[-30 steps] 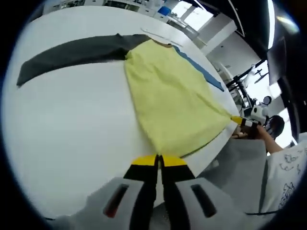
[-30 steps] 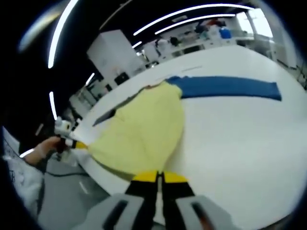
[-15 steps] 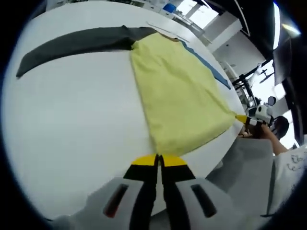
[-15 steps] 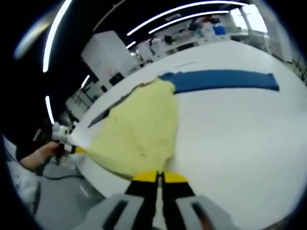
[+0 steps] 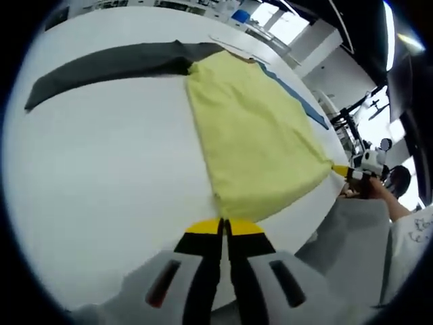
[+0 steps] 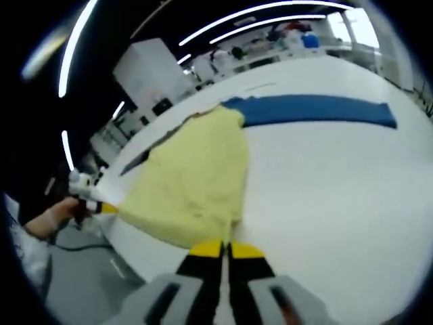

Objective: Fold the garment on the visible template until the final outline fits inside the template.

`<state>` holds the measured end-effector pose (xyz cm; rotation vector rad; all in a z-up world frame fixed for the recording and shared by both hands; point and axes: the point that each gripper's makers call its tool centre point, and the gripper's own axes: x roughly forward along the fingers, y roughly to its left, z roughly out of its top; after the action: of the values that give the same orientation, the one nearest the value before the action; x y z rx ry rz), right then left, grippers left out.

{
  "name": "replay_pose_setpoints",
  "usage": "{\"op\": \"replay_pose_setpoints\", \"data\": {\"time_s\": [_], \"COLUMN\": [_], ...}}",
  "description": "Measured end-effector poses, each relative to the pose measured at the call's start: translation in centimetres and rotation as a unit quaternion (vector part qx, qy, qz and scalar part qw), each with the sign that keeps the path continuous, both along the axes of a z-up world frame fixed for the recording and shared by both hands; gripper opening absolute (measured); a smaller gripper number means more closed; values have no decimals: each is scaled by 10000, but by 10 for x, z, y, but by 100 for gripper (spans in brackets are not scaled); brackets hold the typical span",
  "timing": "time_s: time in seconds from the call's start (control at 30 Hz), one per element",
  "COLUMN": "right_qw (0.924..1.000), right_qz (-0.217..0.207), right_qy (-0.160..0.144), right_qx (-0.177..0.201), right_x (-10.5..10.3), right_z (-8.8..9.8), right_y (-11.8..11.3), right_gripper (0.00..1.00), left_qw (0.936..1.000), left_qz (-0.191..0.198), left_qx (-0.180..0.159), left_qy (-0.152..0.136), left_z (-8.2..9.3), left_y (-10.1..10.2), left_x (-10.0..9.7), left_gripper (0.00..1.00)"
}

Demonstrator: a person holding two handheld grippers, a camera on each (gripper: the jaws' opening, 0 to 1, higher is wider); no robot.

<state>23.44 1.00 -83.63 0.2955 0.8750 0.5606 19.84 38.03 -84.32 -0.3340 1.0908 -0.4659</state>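
A garment with a yellow body [image 5: 254, 132] lies spread on the white table [image 5: 101, 183]. Its dark grey sleeve [image 5: 108, 62] stretches one way and its blue sleeve [image 6: 318, 110] the other. My left gripper [image 5: 224, 227] is shut on one corner of the yellow hem near the table edge. My right gripper [image 6: 226, 249] is shut on the opposite hem corner. Each gripper also appears in the other's view, pinching its corner: the right gripper [image 5: 345, 172] held by a hand, and the left gripper [image 6: 101, 206]. The yellow body [image 6: 193, 179] is stretched flat between them.
The table edge [image 5: 318, 217] runs just under the hem, with grey floor [image 5: 352, 237] beyond it. A thin pale strip [image 5: 233, 47] lies by the collar. Benches and lab gear [image 6: 284, 47] stand behind the table. A person's sleeve [image 5: 413, 237] is at the right.
Both views have shifted a little with the hands. The hem stays held at both corners, and the garment lies about as before.
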Motion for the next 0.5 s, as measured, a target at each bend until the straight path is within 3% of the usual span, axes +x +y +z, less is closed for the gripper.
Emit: {"op": "replay_pose_setpoints", "data": {"time_s": [0.27,0.5], "right_qw": [9984,9966], "right_qz": [-261,-397], "right_qy": [61,139], "right_qx": [498,713], "right_x": [-1,3], "right_z": [20,27], "right_y": [-1,-6], "right_gripper": [0,0], "left_qw": [9984,9983], "left_qz": [281,300], "left_qx": [-474,-482], "left_qy": [115,115], "left_z": [21,21], "left_y": [-3,-9], "left_x": [-10,-10], "left_gripper": [0,0]}}
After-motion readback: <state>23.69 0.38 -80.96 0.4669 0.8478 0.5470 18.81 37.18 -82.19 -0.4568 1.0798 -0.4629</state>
